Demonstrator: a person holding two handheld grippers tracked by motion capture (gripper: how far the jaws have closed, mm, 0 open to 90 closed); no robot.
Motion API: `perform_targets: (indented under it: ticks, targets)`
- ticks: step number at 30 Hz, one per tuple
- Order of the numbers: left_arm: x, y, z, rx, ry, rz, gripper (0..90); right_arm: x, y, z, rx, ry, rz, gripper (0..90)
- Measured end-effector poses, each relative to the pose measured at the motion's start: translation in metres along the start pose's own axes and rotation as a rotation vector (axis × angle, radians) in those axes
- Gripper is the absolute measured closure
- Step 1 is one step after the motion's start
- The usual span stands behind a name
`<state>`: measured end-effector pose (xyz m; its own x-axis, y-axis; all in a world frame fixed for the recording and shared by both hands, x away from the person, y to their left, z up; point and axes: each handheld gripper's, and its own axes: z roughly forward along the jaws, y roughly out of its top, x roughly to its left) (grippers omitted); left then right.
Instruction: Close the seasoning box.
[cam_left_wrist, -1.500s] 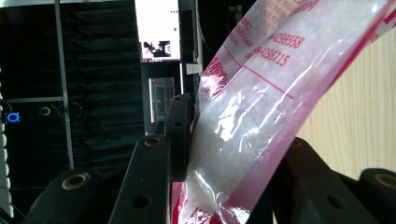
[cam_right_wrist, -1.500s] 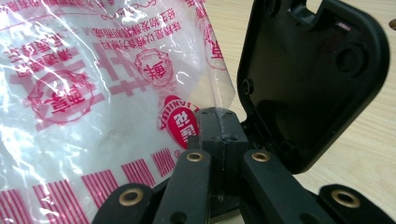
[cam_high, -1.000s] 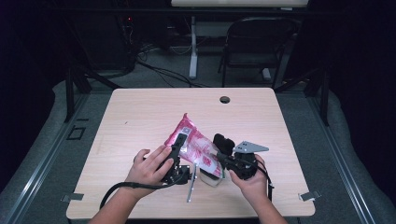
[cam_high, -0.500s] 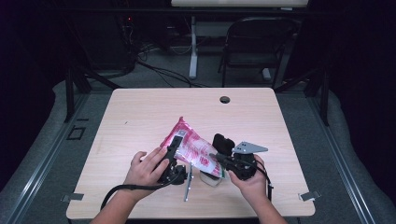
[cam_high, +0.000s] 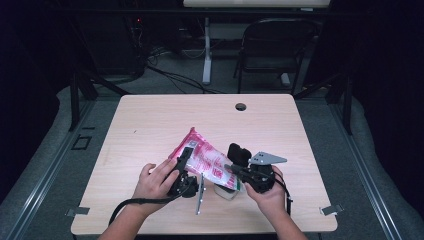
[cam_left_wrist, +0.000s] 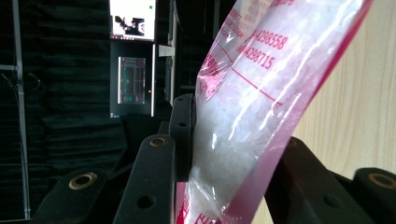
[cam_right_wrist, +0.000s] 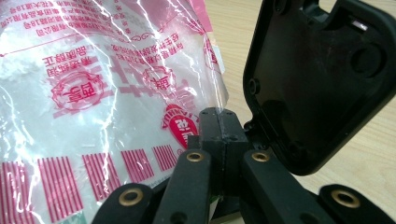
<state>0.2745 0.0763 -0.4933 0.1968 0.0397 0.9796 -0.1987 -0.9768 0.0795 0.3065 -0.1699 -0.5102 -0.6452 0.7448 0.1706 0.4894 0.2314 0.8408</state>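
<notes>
I hold the pink-printed bag (cam_high: 205, 160) lifted above the table's (cam_high: 150, 125) near edge: my left gripper (cam_left_wrist: 224, 154) clamps one side, my right gripper (cam_right_wrist: 219, 126) pinches its edge. Opening or emptying it seems left.

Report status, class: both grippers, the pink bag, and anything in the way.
Left gripper fingers around pink bag. Right gripper shut on bag's edge. Bag tilted above table. Small clear container underneath; nothing blocking.
</notes>
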Motion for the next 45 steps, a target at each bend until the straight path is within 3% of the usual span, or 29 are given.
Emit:
perform_targets:
  ticks: [13, 18, 34, 45]
  targets:
    - [-0.007, -0.006, 0.004, 0.019, -0.049, -0.082, 72.3, 0.002, 0.002, -0.002, -0.009, 0.006, -0.01, 90.0]
    - [-0.008, -0.008, 0.006, 0.023, -0.064, -0.091, 72.4, 0.002, 0.002, -0.002, -0.01, 0.008, -0.019, 90.0]
    - [-0.021, -0.011, 0.013, 0.036, -0.164, -0.198, 73.1, 0.001, 0.004, -0.003, -0.023, 0.016, -0.019, 90.0]
    - [-0.026, -0.012, 0.015, 0.043, -0.199, -0.243, 73.5, -0.001, 0.004, -0.004, -0.018, 0.021, -0.018, 90.0]
